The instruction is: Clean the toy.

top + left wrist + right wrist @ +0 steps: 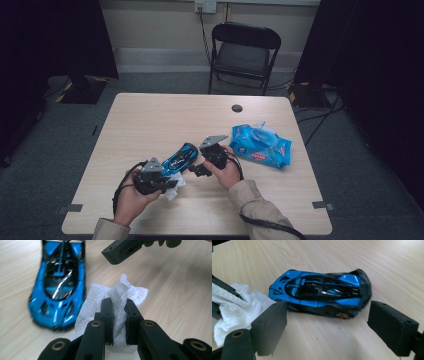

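The blue toy car (319,293) lies on the table (150,120), broadside between the right hand-held gripper (327,327) and its wide-apart jaws, nearer it than the left hand-held gripper (117,315), clamped on a white wipe (120,293).

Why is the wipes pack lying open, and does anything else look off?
The blue wipes pack lies with its lid flap up, near the table's right edge. The left tool pinches a crumpled white wipe beside the blue toy car. The right tool stands open near the car. Nothing looks spilled or damaged.
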`<state>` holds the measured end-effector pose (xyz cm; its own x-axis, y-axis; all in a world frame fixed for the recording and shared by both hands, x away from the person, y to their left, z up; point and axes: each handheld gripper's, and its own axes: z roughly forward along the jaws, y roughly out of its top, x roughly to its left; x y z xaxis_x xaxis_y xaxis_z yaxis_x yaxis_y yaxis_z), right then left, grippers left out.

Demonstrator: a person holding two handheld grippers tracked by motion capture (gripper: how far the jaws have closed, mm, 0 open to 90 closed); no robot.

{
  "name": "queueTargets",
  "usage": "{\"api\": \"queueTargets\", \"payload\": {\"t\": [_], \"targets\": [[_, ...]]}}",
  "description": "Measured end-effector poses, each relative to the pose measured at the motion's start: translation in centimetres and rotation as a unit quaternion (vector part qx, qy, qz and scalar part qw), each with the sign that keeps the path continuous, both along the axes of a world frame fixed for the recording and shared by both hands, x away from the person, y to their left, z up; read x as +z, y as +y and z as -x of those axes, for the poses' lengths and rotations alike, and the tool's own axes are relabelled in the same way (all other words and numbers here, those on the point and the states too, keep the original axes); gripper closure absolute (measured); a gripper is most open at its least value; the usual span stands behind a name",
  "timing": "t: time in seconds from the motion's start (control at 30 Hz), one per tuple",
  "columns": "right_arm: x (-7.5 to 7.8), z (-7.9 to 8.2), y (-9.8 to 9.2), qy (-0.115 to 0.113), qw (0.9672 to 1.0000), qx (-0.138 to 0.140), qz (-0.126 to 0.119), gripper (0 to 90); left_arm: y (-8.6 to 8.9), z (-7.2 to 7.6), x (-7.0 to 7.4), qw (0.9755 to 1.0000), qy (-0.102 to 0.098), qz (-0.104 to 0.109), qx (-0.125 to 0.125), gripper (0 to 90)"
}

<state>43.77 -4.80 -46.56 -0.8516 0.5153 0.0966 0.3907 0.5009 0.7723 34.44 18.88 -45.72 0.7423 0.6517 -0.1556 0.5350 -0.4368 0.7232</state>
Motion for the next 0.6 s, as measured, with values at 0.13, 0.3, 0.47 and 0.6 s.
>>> {"api": "queueTargets", "payload": {"t": [0.13,0.3,0.47,0.6], "targets": [[-0.2,-0.2,1.4,-0.003,0.9999,0.013,0.004,14.8,1.3,0.4,-0.1,0.9999,0.003,0.004,0.015,80.6],[-0.2,-0.5,2.7,-0.008,0.9997,0.023,0.006,14.8,2.9,0.7,-0.1,0.9991,0.001,0.008,0.041,80.5],[-0.6,-0.8,3.7,-0.009,0.9996,0.026,0.011,14.8,4.2,0.9,-0.2,0.9981,0.000,0.009,0.061,80.5],[-1.2,-0.8,4.3,-0.006,0.9995,0.030,0.013,14.9,5.1,0.8,-0.4,0.9967,-0.002,0.012,0.080,80.5]]}}
